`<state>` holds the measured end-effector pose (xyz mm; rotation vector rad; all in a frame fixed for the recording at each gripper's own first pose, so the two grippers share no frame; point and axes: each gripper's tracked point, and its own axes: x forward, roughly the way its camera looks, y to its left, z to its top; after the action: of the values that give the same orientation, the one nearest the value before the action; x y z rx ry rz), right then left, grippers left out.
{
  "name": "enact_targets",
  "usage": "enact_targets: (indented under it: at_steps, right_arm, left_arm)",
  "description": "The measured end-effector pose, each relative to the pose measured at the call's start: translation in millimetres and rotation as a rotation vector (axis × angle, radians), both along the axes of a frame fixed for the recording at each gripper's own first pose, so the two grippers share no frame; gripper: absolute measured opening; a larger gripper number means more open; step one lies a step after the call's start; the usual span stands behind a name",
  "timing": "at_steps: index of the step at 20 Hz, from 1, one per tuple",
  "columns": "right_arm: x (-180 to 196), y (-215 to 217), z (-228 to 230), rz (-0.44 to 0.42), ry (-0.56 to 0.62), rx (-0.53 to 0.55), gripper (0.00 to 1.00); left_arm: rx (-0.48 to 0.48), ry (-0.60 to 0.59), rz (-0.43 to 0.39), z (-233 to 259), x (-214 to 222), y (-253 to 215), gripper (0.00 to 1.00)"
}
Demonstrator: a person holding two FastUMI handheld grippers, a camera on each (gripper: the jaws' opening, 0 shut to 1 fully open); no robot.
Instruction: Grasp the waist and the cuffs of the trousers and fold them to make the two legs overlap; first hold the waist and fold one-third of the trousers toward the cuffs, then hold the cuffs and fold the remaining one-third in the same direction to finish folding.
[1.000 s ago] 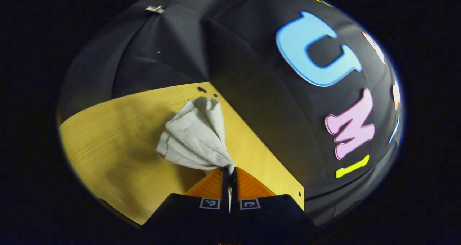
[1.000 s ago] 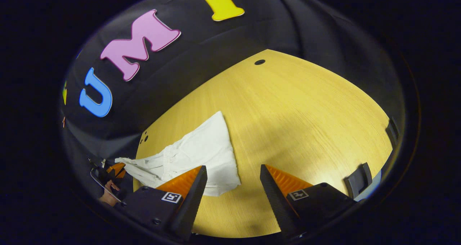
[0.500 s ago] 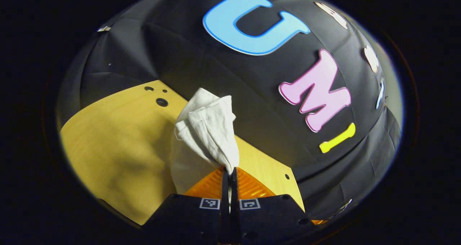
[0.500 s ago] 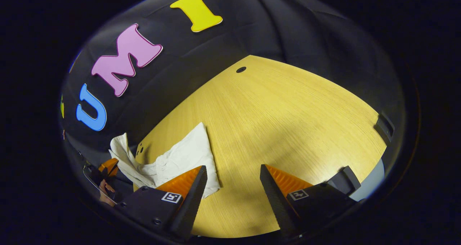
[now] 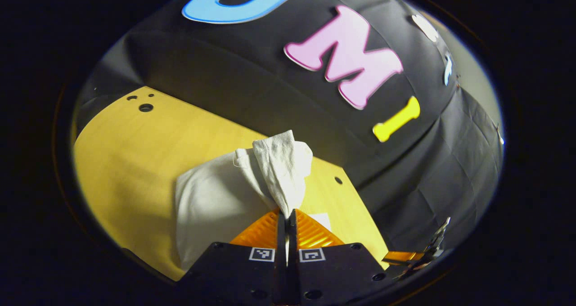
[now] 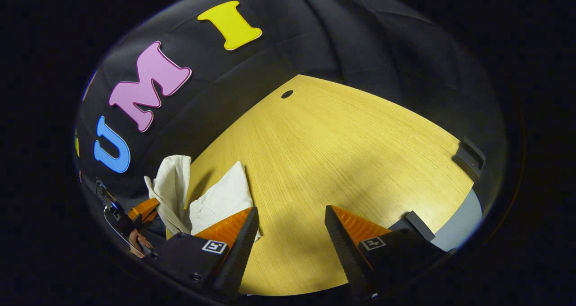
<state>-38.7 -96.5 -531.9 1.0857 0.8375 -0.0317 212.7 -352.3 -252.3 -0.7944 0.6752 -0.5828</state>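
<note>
Trousers (image 5: 211, 202): pale, off-white cloth, lying on the table near its edge by the booth wall; one end is lifted off the wood and stands up in a bunched, creased peak.
Trousers, right gripper view (image 6: 216, 198): a flat part lies on the table just beside the right gripper's near finger, and a raised flap hangs at the far left, next to the left gripper.
Left gripper (image 5: 286, 213): fingers pressed together with a gather of the cloth pinched between the tips; the fabric fans upward from the pinch point.
Left gripper, seen from afar (image 6: 143, 209): low at the left edge of the right gripper view, touching the lifted flap, with part of a hand (image 6: 137, 243) below it.
Right gripper (image 6: 291, 216): fingers spread wide, nothing between them; bare table shows in the gap. It hovers over the table, with the trousers off to its left side.
Right gripper, seen from afar (image 5: 411, 256): a small part of it shows low at the right of the left gripper view; too little is visible to judge it from there.
Table (image 6: 351, 153): yellow wood grain, with small dark holes near its edge.
Holes (image 5: 145, 107): a cluster at the far left corner in the left gripper view, well apart from the cloth; another single hole (image 5: 338, 180) sits near the trousers on the right.
Brackets (image 6: 469, 155): dark fittings on the table's right edge in the right gripper view, well apart from the cloth.
Wall (image 5: 252, 90): black cloth, creased, standing just behind the table edge.
</note>
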Motion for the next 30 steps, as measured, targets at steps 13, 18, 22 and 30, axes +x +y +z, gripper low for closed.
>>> enact_targets:
  at_steps: [13,18,22,30]
  right_arm:
    - [-6.7,7.2,-5.8,0.001,0.025,0.021,0.92]
    - [0.5,18.0,-0.3,0.024,0.010,0.028,0.92]
    - [8.9,28.7,13.3,0.034,-0.011,0.052,0.91]
    - [29.9,56.3,38.8,0.085,-0.083,0.084,0.92]
  left_arm:
    - [0.223,-0.033,-0.409,-54.4,-109.4,-70.8,0.47]
    - [0.260,-0.084,-0.420,-42.7,-115.5,-66.5,0.80]
    - [0.218,-0.058,-0.348,-30.2,-106.8,-36.8,0.81]
    - [0.124,0.057,-0.067,-34.6,-67.2,68.2,0.82]
